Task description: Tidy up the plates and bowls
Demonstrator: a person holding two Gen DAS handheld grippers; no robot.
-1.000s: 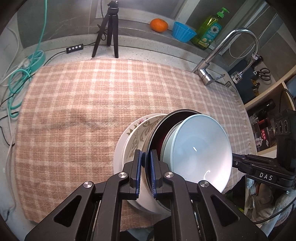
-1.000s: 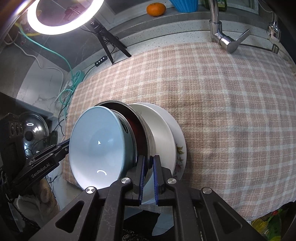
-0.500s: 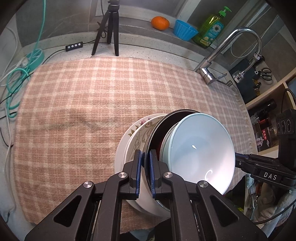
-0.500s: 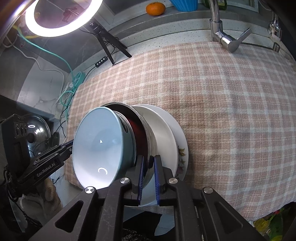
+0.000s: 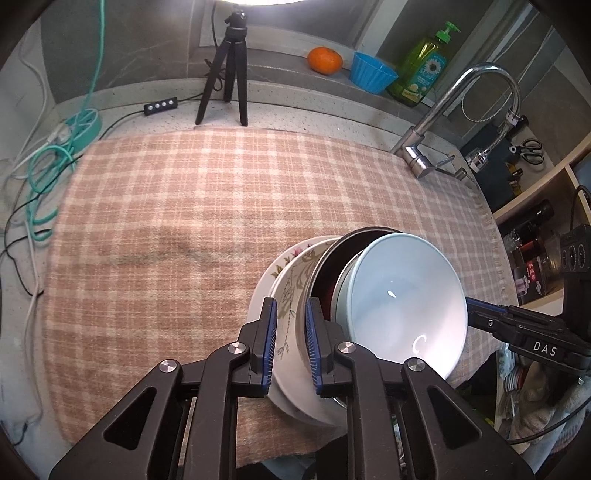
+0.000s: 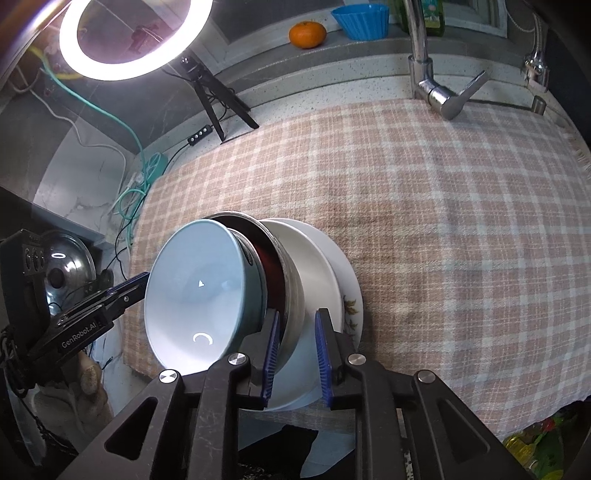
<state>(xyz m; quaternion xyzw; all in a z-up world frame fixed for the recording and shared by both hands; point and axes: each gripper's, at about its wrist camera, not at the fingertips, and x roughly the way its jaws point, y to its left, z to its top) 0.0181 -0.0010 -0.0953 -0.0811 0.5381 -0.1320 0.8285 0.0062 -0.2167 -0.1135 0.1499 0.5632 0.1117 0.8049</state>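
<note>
Stacked dishes [image 5: 369,314] lie on the cloth [image 5: 184,221], mouths facing upward.

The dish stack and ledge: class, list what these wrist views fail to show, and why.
- Metal bowl inside, both views: the pale blue bowl nested in it covers most.
- Bottom plate pattern, right wrist view: the white plate on it leaves only a rim.
- Soap bottle, right wrist view: cut by the top edge, behind the faucet.
</note>
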